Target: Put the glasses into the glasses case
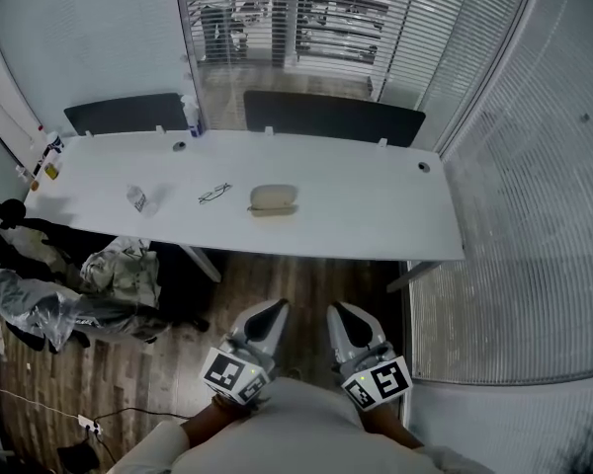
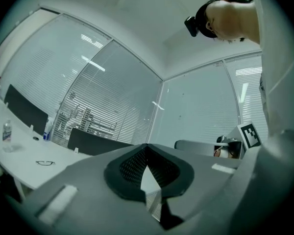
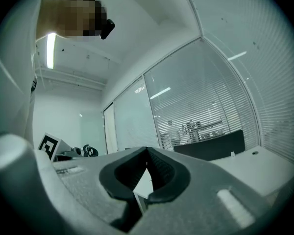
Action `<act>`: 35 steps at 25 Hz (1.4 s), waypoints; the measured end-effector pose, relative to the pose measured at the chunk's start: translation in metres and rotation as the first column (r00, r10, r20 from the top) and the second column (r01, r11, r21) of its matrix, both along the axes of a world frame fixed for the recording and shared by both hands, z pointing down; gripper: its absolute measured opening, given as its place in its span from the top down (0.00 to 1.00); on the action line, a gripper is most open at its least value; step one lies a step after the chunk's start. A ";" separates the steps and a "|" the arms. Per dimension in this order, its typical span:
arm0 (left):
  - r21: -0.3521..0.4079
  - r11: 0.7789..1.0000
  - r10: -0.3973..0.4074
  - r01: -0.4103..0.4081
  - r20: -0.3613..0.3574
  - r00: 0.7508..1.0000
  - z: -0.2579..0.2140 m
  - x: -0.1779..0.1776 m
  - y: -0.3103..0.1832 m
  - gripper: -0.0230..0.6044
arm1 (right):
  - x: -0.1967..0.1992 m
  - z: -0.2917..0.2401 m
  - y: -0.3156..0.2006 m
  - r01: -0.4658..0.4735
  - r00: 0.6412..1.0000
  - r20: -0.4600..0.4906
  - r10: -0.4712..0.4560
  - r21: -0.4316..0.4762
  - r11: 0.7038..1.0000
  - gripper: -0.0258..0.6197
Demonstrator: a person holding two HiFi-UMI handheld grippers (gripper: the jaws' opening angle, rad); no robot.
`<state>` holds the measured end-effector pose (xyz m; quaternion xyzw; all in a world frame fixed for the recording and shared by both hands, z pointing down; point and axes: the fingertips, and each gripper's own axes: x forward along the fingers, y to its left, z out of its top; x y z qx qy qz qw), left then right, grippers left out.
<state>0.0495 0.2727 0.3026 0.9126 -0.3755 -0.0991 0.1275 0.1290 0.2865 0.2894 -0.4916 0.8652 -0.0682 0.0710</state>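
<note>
The left gripper [image 1: 273, 314] and right gripper [image 1: 340, 316] are held side by side close to the person's body, over the wood floor [image 1: 306, 284] and well short of the table [image 1: 376, 220]. Each has its jaws closed tip to tip with nothing between them. On the white table, the glasses [image 1: 214, 195] lie near the middle, with the pale case [image 1: 273, 197] near them on their right but not touching, and a small bottle [image 1: 137, 199] further left.
</note>
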 end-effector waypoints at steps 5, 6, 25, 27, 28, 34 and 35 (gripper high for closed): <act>0.006 1.000 -0.008 0.008 -0.008 1.000 0.001 -0.004 -0.025 0.96 | -0.006 0.007 -0.024 0.020 1.000 -0.005 -0.020 -0.014 1.000 0.96; 0.008 1.000 -0.011 0.011 -0.008 1.000 0.003 -0.007 -0.034 0.96 | -0.009 0.009 -0.033 0.024 1.000 -0.007 -0.024 -0.015 1.000 0.96; 0.053 0.999 0.009 -0.009 0.003 1.000 -0.001 -0.092 -0.264 0.96 | -0.100 -0.009 -0.276 0.037 0.998 -0.043 -0.037 0.010 0.999 0.96; 0.052 0.999 0.015 -0.015 0.011 1.000 -0.001 -0.094 -0.279 0.96 | -0.102 -0.009 -0.291 0.027 0.999 -0.033 -0.027 0.008 1.000 0.96; 0.050 0.999 0.017 -0.018 0.013 1.000 -0.001 -0.094 -0.286 0.96 | -0.102 -0.009 -0.297 0.023 0.999 -0.029 -0.023 0.006 1.000 0.96; 0.051 0.999 0.013 -0.014 0.013 1.000 -0.001 -0.081 -0.311 0.96 | -0.090 -0.006 -0.320 0.025 0.999 -0.029 -0.025 -0.002 1.000 0.96; 0.044 0.999 0.009 -0.009 0.009 1.000 -0.001 -0.077 -0.314 0.96 | -0.087 -0.005 -0.323 0.028 0.999 -0.033 -0.028 -0.010 1.000 0.96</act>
